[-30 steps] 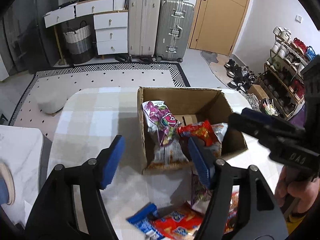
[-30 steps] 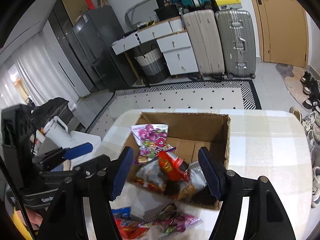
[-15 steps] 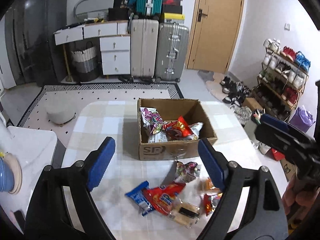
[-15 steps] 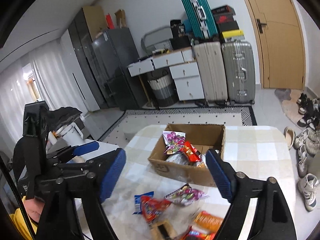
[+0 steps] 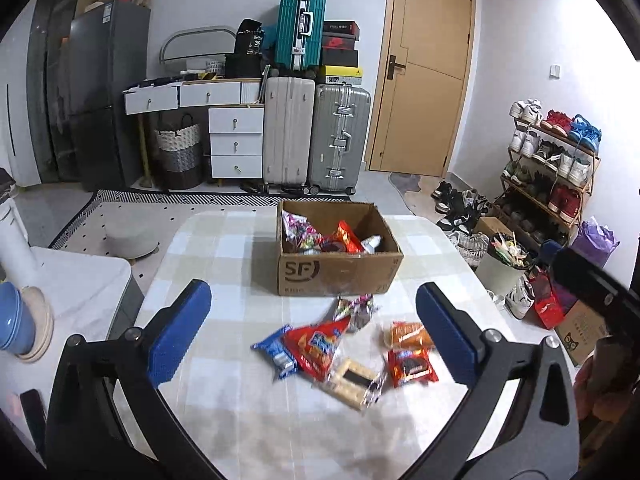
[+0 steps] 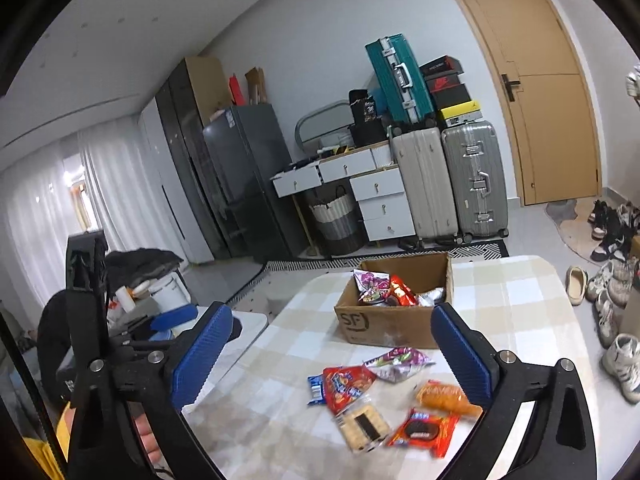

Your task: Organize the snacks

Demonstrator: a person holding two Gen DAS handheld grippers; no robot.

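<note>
An open cardboard box (image 5: 340, 272) (image 6: 384, 322) stands on the checked table and holds several snack bags. In front of it lie loose snacks: a purple bag (image 5: 354, 308) (image 6: 398, 362), a red bag (image 5: 316, 346) (image 6: 348, 386), a blue packet (image 5: 274, 352), an orange packet (image 5: 406, 336) (image 6: 444, 396), a cracker pack (image 5: 352, 380) (image 6: 362, 424) and a red cookie pack (image 5: 412, 368) (image 6: 426, 432). My left gripper (image 5: 314, 336) is open and empty, held above the near table. My right gripper (image 6: 332, 360) is open and empty too.
The checked table (image 5: 224, 240) has rounded edges. A white side table (image 5: 80, 280) with a blue cup (image 5: 14, 322) stands at the left. Suitcases (image 5: 316, 132), drawers and a door are behind. A shoe rack (image 5: 548, 168) and a bin are at the right.
Both grippers have pulled back and up from the box, empty. The box and the loose snacks now look farther away, with more of the table in view.
</note>
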